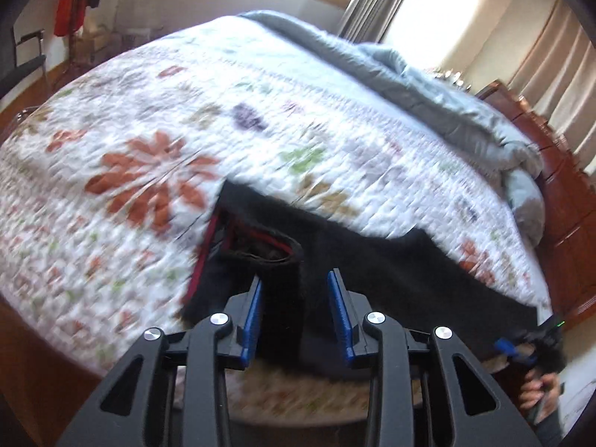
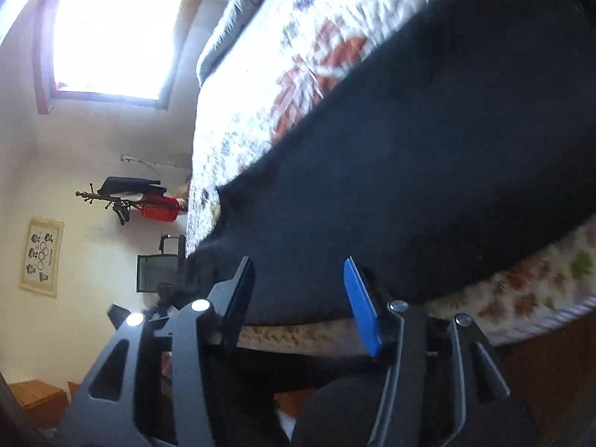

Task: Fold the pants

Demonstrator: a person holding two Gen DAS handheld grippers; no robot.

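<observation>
Pants (image 1: 372,272), black with a red-lined waistband opening, are seen spread across the near edge of a bed covered by a white floral quilt (image 1: 223,111); the waistband end lies toward the left of the left wrist view, and the dark cloth runs rightward along the quilt's edge. Left gripper (image 1: 296,313) is positioned over the waistband end, tilted downward; dark cloth fills the space between its blue pads (image 1: 251,320), but whether the pads press on the fabric cannot be told from the blurred view. Right gripper (image 2: 298,301) is seen in its own view rolled onto its side, with the bed running up the picture; the pants (image 2: 428,167) occupy most of the field ahead of it; its jaws stand apart with black cloth between and behind them, and a grip cannot be confirmed. In the left wrist view the right gripper (image 1: 521,350) is glimpsed at the far right edge of the cloth, with a hand (image 1: 540,395) below it. A grey blanket (image 1: 447,100) is bunched along the far side of the bed; a red bag (image 1: 69,11) hangs by the far wall; both views are motion-blurred.
</observation>
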